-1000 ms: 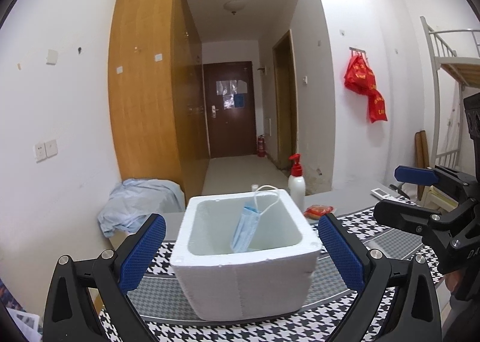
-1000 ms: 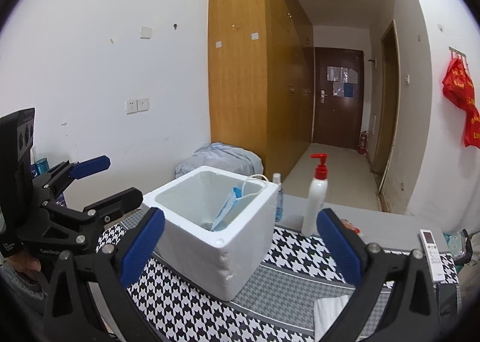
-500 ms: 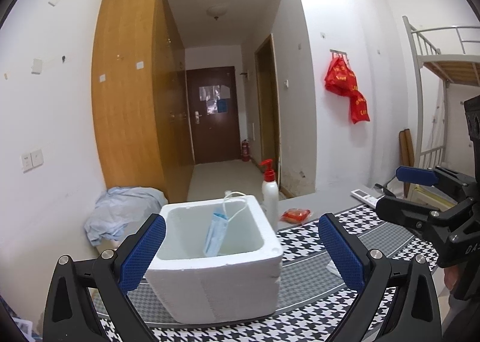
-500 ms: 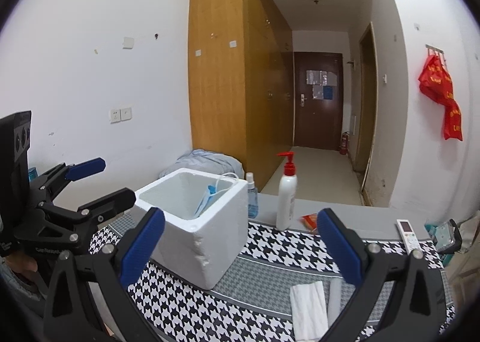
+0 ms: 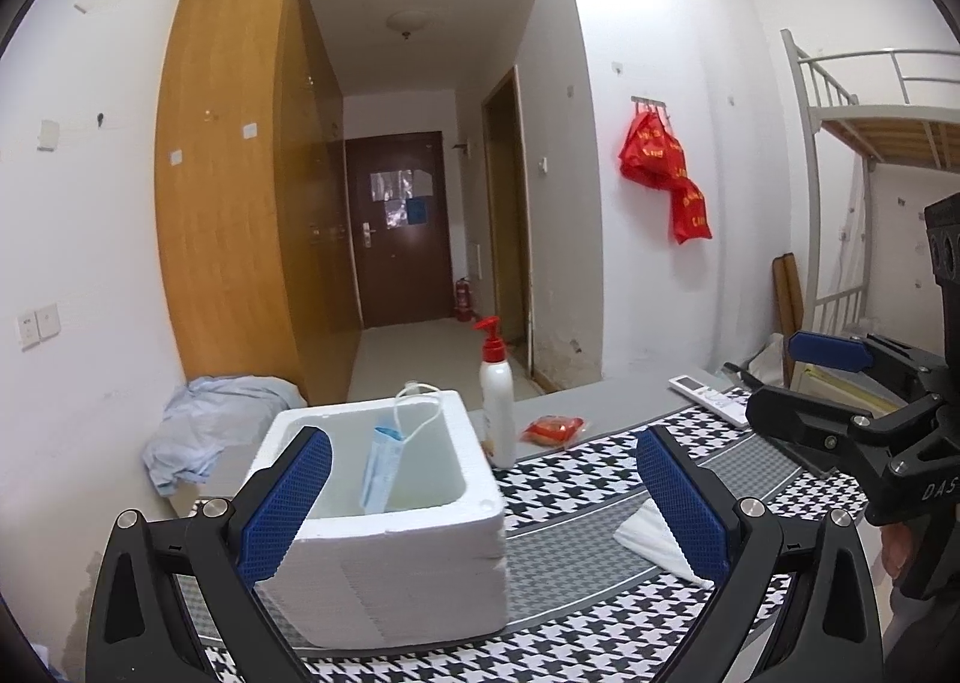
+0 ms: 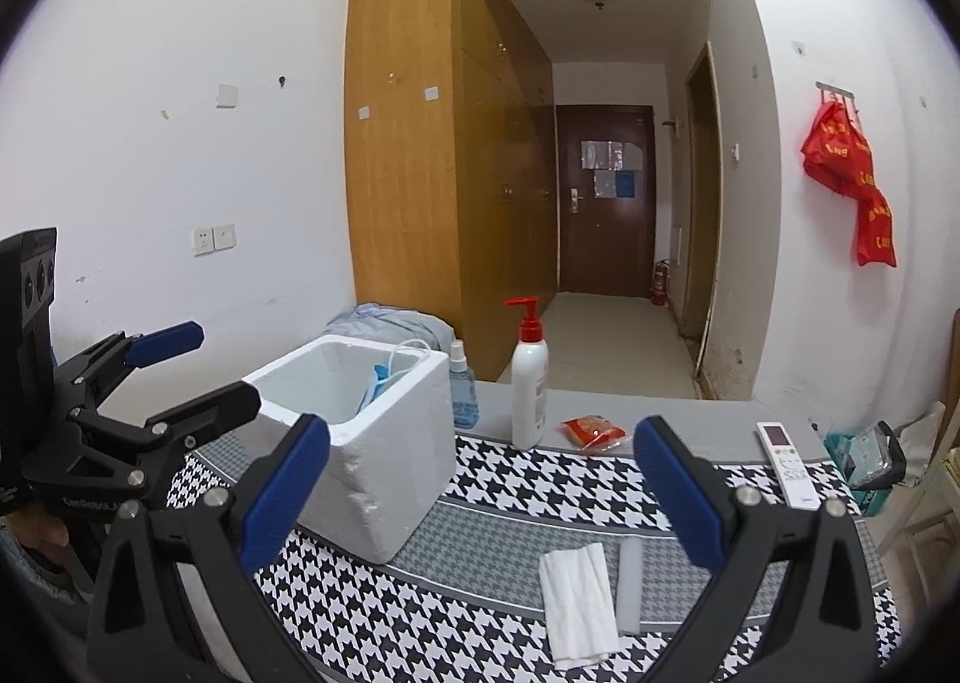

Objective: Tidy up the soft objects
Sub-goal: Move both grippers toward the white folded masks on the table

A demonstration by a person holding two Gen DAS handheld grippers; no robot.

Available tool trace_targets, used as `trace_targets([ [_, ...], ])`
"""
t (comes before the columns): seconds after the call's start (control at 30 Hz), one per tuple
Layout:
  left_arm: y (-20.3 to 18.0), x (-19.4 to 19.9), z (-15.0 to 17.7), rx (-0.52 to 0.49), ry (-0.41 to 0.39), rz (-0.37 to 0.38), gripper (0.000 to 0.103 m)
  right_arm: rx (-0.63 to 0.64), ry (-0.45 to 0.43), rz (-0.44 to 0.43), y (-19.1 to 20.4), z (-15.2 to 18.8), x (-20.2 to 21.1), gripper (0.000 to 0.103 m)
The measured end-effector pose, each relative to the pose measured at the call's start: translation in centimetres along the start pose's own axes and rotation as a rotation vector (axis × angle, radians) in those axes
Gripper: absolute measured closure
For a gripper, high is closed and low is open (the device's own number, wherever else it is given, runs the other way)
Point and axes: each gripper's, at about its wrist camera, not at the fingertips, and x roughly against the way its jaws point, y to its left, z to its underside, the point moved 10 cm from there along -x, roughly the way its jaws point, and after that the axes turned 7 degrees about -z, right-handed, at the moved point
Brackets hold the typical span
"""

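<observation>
Houndstooth counter (image 6: 540, 479) carries foam box (image 5: 384, 509) w/ blue mask (image 5: 378, 467) ahead of left gripper (image 5: 480, 503), white cloth (image 6: 576, 593) between right gripper (image 6: 480, 497) fingers, both grippers spread wide, empty.

Both grippers (image 5: 483, 503) (image 6: 480, 497): black frames, blue textured pads (image 5: 681, 503), silver screws, white lettering

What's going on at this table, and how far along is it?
A person holds a gripper in each hand over a houndstooth-covered table. Both the left gripper and the right gripper are open and hold nothing. A blue face mask already sits inside the white foam box, one ear loop hooked over its rim. A folded white cloth lies flat on the table near the right gripper, not yet picked up.
</observation>
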Motion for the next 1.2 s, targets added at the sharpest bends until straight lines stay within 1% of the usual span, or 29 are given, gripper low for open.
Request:
trace_targets([
  [0.3,-1.9,-0.3,0.4,-0.002,0.009,0.046,0.001,-0.016,0.004,0.037,-1.6,0.8,0.8,0.000],
  [0.47,-2.9,-0.8,0.9,-0.002,0.022,0.062,0.001,-0.029,0.004,0.047,-2.3,1.4,1.1,0.000],
  [0.7,-3.8,-1.1,1.5,-0.003,0.017,0.074,0.001,-0.044,0.000,0.080,-3.5,2.2,1.7,0.000],
  [0.87,-4.5,-1.2,1.8,0.000,0.018,0.097,0.001,-0.066,0.009,0.094,-4.5,2.9,1.8,0.000],
  [0.97,-5.0,-1.4,2.1,-0.009,0.025,0.103,0.001,-0.072,0.018,0.103,-5.0,3.3,1.8,0.000],
  [1.2,-6.2,-2.6,3.6,-0.013,0.074,0.124,0.001,-0.085,0.047,0.132,-6.3,4.4,2.0,0.000],
])
